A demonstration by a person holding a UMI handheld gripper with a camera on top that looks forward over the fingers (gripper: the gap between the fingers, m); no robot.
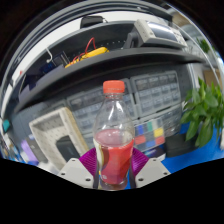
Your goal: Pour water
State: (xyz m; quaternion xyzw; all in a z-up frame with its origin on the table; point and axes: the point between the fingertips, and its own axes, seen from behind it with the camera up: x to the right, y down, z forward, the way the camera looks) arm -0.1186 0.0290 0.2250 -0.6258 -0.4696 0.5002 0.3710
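Note:
A clear plastic bottle (114, 140) with an orange-red cap (114, 87) stands upright between my fingers. Its lower half holds red liquid. My gripper (113, 168) is shut on the bottle: the purple pads (90, 160) press against its lower body on both sides. The bottle's base is hidden below my fingers, so I cannot tell whether it rests on anything. No cup or other vessel shows in the gripper view.
Behind the bottle runs a dark shelf unit (120, 62) with boxes and cables on top. A green plant (205, 115) stands at the right over a blue surface (195, 158). A beige box (55, 130) sits at the left.

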